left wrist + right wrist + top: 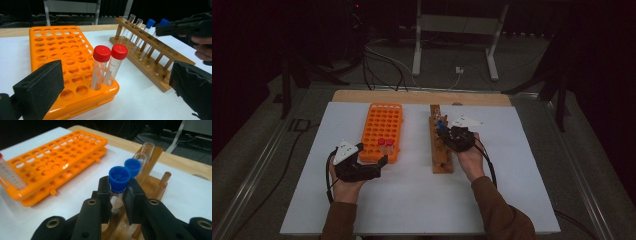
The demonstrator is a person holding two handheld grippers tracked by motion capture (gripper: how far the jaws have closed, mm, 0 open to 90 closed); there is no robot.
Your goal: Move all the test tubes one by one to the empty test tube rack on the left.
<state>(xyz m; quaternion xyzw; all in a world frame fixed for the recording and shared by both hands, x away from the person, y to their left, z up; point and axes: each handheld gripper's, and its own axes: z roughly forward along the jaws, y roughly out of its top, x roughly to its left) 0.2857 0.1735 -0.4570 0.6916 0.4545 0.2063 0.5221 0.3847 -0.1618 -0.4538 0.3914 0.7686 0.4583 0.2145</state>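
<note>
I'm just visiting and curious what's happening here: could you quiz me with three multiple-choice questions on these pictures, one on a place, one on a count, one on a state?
1. Where do the red-capped tubes stand?
A. in the wooden rack
B. at the near edge of the orange rack
C. flat on the table

2. How many blue-capped tubes are in the wooden rack?
A. two
B. four
C. none

3. What is the right gripper doing?
A. hanging open over the orange rack
B. lying on the table
C. clamped on a blue-capped tube

Answers: 1 B, they sit in holes by the orange rack's front edge. 2 A, two blue caps show side by side. 3 C, its jaws press the tube below its cap.
</note>
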